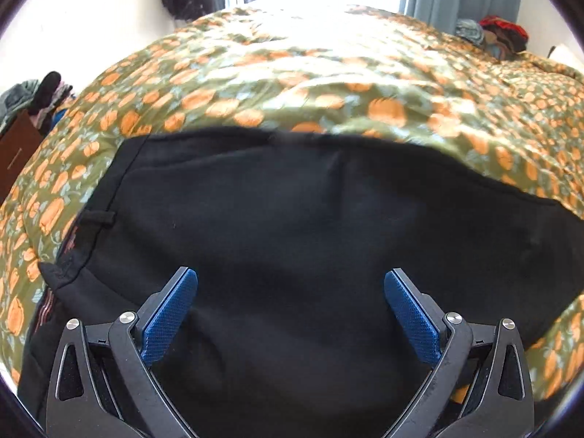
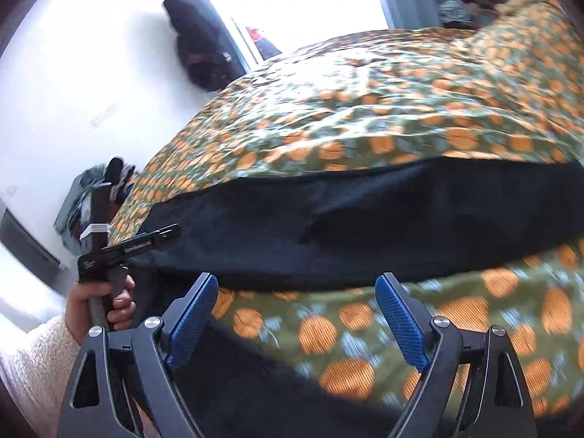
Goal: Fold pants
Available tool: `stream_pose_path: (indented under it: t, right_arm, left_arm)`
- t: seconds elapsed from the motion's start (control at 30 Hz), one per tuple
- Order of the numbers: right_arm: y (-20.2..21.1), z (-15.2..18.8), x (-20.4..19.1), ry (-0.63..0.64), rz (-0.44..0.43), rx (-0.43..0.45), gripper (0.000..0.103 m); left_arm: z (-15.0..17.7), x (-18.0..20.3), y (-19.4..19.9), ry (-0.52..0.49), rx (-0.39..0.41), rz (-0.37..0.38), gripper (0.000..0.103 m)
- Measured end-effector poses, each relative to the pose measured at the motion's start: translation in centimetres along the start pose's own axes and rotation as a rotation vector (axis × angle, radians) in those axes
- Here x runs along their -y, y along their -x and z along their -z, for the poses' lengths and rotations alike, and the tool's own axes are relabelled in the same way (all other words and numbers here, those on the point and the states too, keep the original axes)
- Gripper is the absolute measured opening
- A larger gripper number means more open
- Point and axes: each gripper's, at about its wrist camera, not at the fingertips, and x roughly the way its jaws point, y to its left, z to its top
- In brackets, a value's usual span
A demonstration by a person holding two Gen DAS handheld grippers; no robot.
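Note:
Black pants (image 1: 292, 226) lie spread on a bed, filling the lower half of the left wrist view. A belt loop and the waistband edge show at their left side. My left gripper (image 1: 291, 281) hovers over the dark cloth with its blue pads (image 1: 169, 315) wide apart and nothing between them; it is open. In the right wrist view the pants (image 2: 365, 219) stretch as a dark band across the middle, with another dark fold at the bottom left. My right gripper (image 2: 296, 284) is open above the quilt near the pants' near edge. The left gripper (image 2: 127, 246) appears there at the left, held by a hand.
A green quilt with orange pumpkin print (image 1: 328, 80) covers the whole bed. Piles of clothes (image 1: 489, 33) sit at the far right corner, more clothes (image 1: 40, 95) beside the bed at left. A dark bag (image 2: 197, 47) hangs on the white wall by a bright window.

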Motion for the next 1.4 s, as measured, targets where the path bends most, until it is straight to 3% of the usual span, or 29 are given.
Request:
stream_pose_path:
  t: [0.03,0.13,0.23,0.37,0.57,0.63,0.67,0.73,0.77,0.8,0.9,1.03,1.1,1.13,1.17,1.23,1.3,1.4]
  right_arm:
    - [-2.4,-0.5,0.2,0.016,-0.008,-0.035,0.088]
    - [-7.3,-1.2,3.2,0.053,0.011,-0.125,0.087]
    - [-8.5,-1.5,9.6,0.070,0.121,-0.161,0.084]
    - [-3.6,-2.5,20.8,-0.019,0.215,-0.093,0.070]
    - [7.1,-1.2,35.0,-0.349,0.551,-0.004,0.070]
    - [11.0,-0.1,37.1,-0.470,0.534,0.098,0.064]
    - [12.7,0.6,37.7,-0.535,0.506,0.154,0.065]
    - [14.5,2.1,38.7,-0.672,0.304,0.261,0.066]
    - [14.6,2.8,39.0,-0.733,0.201,0.283,0.066]
    - [14.4,3.4,39.2,-0.778,0.157,0.277,0.066]
    - [12.7,4.1,39.8,-0.847,0.160,0.245,0.065]
    - [11.8,3.1,41.3,-0.889,0.188,0.323,0.062]
    - [11.5,2.0,41.5,-0.884,0.232,0.332,0.047]
    - [11.6,1.5,41.4,-0.863,0.271,0.325,0.022]
    - [11.9,1.1,40.8,-0.831,0.305,0.323,0.007]
    - [12.7,-0.2,38.1,-0.696,0.322,0.329,0.007]
    - [13.8,-1.6,33.6,-0.478,0.275,0.313,0.006]
    - [17.1,-0.1,24.7,-0.163,0.193,0.296,0.006]
  left_arm:
    - [0.5,-0.9,-1.0,0.007,-0.007,0.020,0.102]
    - [2.4,-1.2,-0.8,-0.005,0.101,0.050,0.102]
    - [2.6,-0.5,-1.0,-0.024,0.117,0.024,0.102]
    - [2.8,-0.6,-1.1,-0.022,0.135,0.028,0.102]
    - [3.5,-0.7,-0.5,-0.023,0.147,0.023,0.102]
    - [3.6,-0.7,-0.5,-0.023,0.150,0.023,0.102]
    - [3.6,-0.7,-0.5,-0.023,0.152,0.022,0.102]
    - [3.6,-0.7,-0.5,-0.023,0.154,0.019,0.102]
    - [3.6,-0.6,-0.5,-0.024,0.155,0.018,0.102]
    - [3.6,-0.6,-0.5,-0.024,0.155,0.018,0.102]
    - [3.6,-0.6,-0.5,-0.024,0.155,0.017,0.102]
    - [3.6,-0.6,-0.5,-0.023,0.156,0.018,0.102]
    - [3.6,-0.7,-0.5,-0.024,0.159,0.018,0.102]
    - [3.6,-0.7,-0.5,-0.024,0.160,0.018,0.102]
    - [3.6,-0.7,-0.6,-0.024,0.162,0.018,0.102]
    - [3.5,-0.7,-0.6,-0.024,0.164,0.016,0.102]
    - [3.5,-0.7,-0.7,-0.024,0.166,0.016,0.102]
    - [3.5,-0.7,-0.7,-0.025,0.164,0.015,0.102]
